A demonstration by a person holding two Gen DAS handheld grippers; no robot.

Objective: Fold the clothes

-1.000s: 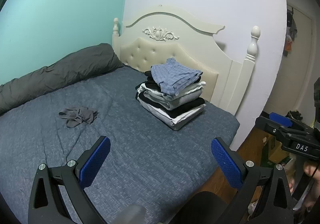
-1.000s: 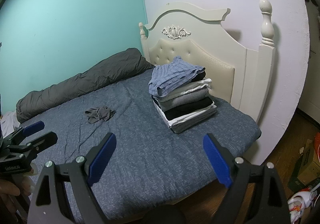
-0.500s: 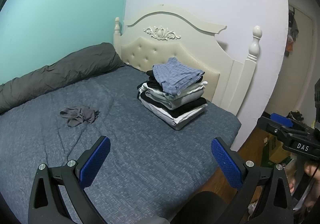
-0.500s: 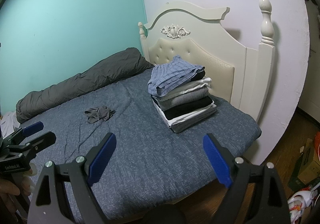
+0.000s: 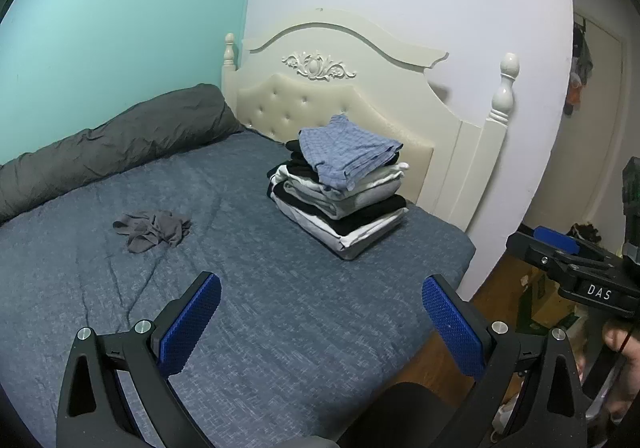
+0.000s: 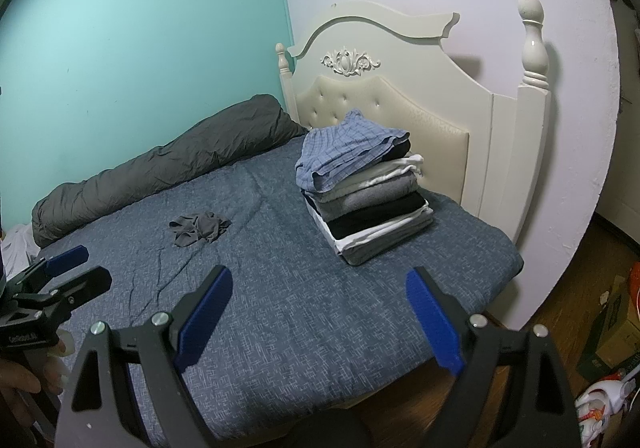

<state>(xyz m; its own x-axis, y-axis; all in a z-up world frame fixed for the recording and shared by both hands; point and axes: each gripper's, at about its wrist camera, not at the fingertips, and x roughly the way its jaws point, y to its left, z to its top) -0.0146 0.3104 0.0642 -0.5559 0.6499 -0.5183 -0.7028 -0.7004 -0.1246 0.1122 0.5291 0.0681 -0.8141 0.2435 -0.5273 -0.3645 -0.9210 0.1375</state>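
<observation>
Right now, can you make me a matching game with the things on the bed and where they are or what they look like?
Things:
1. blue checked garment
2. grey crumpled garment
3. dark grey duvet roll
4. left gripper

Descriptions:
A. lies alone, unfolded, on the bedcover
B. open and empty
C. on top of the folded stack
D. along the turquoise wall

Pairs: 1-C, 2-A, 3-D, 4-B

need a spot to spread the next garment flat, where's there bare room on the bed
The widest bare stretch of bed lies in front of both open grippers, between the crumpled grey garment and the folded stack. A narrower strip runs between that garment and the rolled grey duvet. The headboard corner is crowded by the stack.
</observation>
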